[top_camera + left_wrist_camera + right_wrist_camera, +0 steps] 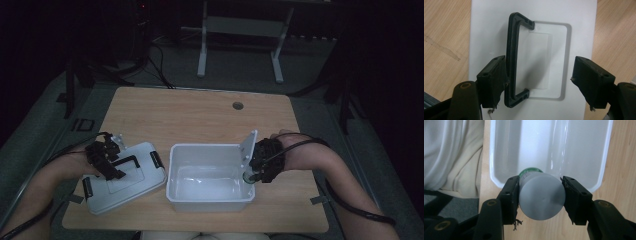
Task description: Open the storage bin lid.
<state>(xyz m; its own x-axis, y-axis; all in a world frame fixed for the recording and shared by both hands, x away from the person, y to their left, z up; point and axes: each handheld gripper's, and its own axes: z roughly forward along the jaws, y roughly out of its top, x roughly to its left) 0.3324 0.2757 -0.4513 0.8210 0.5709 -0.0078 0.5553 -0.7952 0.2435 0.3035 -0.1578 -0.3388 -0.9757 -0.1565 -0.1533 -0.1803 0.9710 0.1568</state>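
Note:
An open white bin (210, 200) stands at the table's near middle. Its white lid (142, 187) lies flat to the left, with a black handle (131, 160) raised on top. My left gripper (106, 161) hovers over the lid, open. In the left gripper view the handle (511, 57) runs along the inside of the left jaw, and the lid (491, 30) lies beneath. My right gripper (250, 175) is at the bin's right rim. It is shut on the grey cap (541, 196) of a green-necked bottle (530, 171) pointing into the bin (584, 147).
The wooden table (200, 117) has a cable hole (238, 106) at the back. A white stand frame (240, 30) stands on the dark floor behind. The person's pale clothing (451, 155) lies at the table's near edge.

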